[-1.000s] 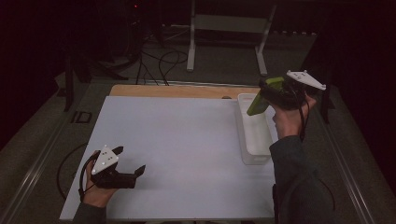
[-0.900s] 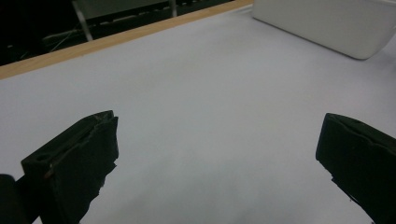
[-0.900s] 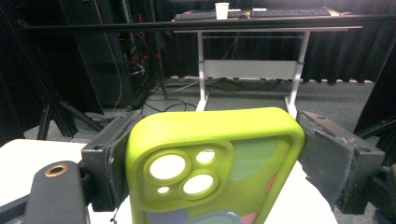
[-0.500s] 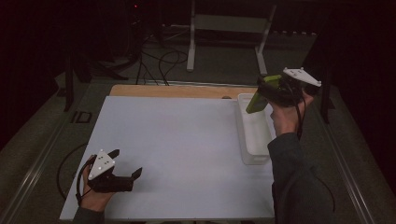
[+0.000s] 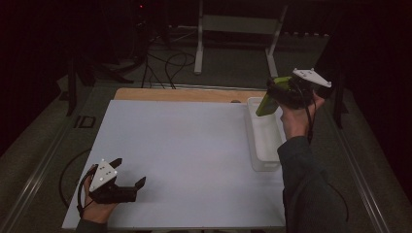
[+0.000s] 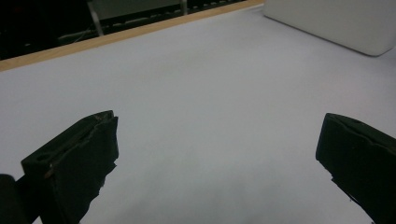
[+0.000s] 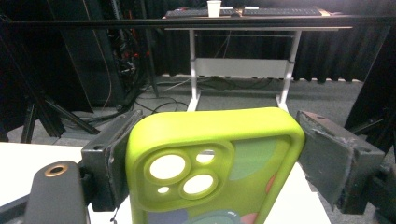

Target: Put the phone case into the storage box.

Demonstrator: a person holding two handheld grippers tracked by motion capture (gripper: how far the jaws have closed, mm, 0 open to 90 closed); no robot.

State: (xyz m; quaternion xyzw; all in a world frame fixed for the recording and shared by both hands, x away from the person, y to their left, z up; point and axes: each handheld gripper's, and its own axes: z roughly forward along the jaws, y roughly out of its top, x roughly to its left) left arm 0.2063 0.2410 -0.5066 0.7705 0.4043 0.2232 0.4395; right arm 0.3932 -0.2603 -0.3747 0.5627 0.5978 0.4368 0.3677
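Right gripper (image 5: 273,93): up in the air past the far right part of the surface, jaws clamped on the two long sides of the lime-green phone case (image 7: 212,163).
Phone case: held between the right gripper's jaws, camera cutouts facing that gripper's own camera, its top edge poking out beyond the jaw tips; in the high view it tilts down and to the left from the gripper, hanging over the far end of the white tray (image 5: 265,162).
White tray: sitting on the surface directly below the right gripper and running back toward the person's forearm.
Left gripper (image 5: 130,174): low at the near left corner of the surface, well apart from the right gripper, jaws wide apart with nothing but bare surface between them.
Surface (image 5: 180,145): white sheet ahead of the left gripper's jaws; a wooden edge (image 6: 140,30) shows beyond it in the left gripper view, with a corner of the tray off to the far right.
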